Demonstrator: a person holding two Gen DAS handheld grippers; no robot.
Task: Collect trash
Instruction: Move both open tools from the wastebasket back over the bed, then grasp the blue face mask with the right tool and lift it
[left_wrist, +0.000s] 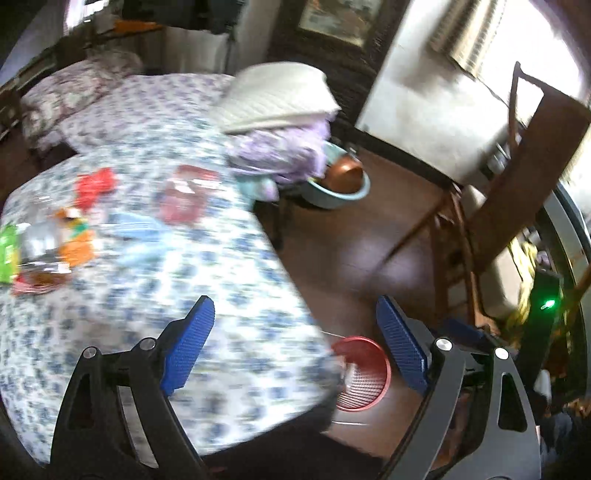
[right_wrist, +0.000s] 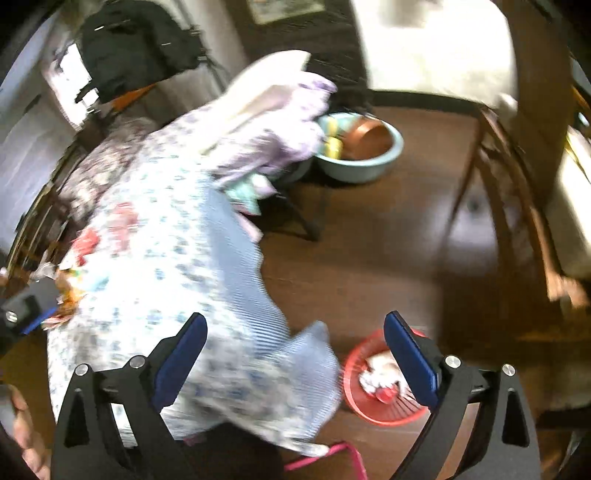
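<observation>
Left wrist: left gripper (left_wrist: 295, 345) is spread wide, nothing held. Wrappers (left_wrist: 48, 243) are scattered far left on the floral bed (left_wrist: 221, 258); print is too blurred to be read. The red basket (left_wrist: 364, 373) sits near right on the floor, partly hidden by the bed corner.

Right wrist: right gripper (right_wrist: 295, 360) is spread wide, empty. Crumpled trash (right_wrist: 380, 376) is seen in the basket (right_wrist: 354, 384). A teal basin (right_wrist: 369, 162) holding a copper pot (right_wrist: 369, 136) stands far.

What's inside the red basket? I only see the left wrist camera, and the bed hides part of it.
Observer: In the right wrist view, the red basket holds whitish crumpled scraps and a small red piece.
Operator: Is the right gripper carrying anything?
Observer: No, the right gripper is open, nothing between its pads.
Operator: Anything else by the bed corner?
Observer: A pink frame-like thing on the floor, too blurred to name.
</observation>
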